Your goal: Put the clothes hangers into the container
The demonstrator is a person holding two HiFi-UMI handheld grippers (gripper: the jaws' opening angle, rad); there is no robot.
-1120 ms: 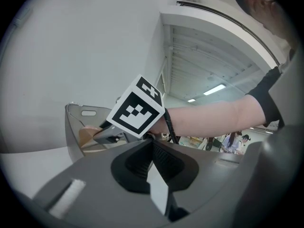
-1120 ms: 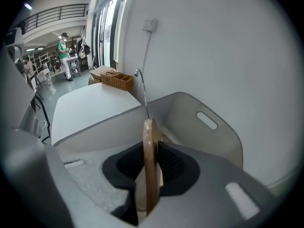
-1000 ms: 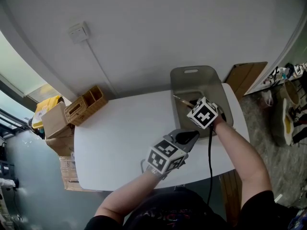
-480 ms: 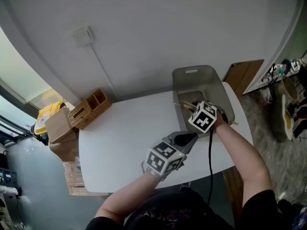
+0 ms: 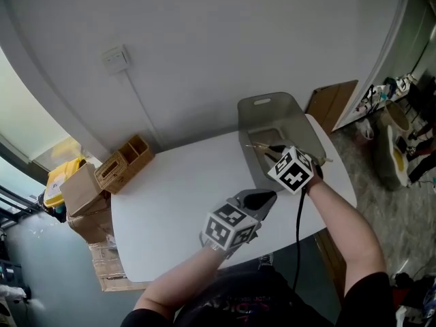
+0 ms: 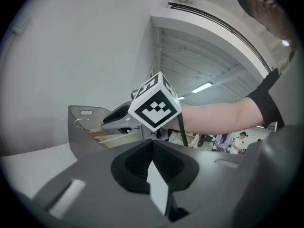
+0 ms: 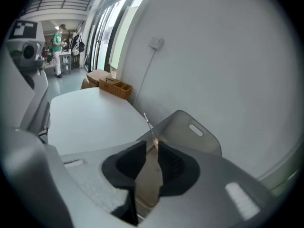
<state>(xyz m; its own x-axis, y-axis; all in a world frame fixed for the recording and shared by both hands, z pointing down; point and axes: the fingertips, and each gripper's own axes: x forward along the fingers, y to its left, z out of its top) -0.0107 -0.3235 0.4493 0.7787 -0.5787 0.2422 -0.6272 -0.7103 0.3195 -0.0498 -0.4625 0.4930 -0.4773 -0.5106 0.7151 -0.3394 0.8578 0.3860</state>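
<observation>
Late stage of loading. The translucent grey plastic container with a slot handle stands at the far right of the white rectangular table, and pale wooden clothes hangers with wire hooks already lie inside it, one hook reaching over the left wall. The right gripper is held over the container's near end. A pale wooden hanger bar runs between its jaws, which are closing. The gap looks too wide for a firm pinch, so the bar is best read as loosely straddled, not clamped. This hanger sits within the container walls, so its delivery appears done or nearly so. The left gripper waits above the table near the front edge, well apart from the container, its jaw tips meeting with nothing between them. No further hanger shows on the table in any view. A woven brown divided box stands at the far left corner, apart from the work. Remaining, as judged here: let this hanger settle and withdraw the right gripper.
</observation>
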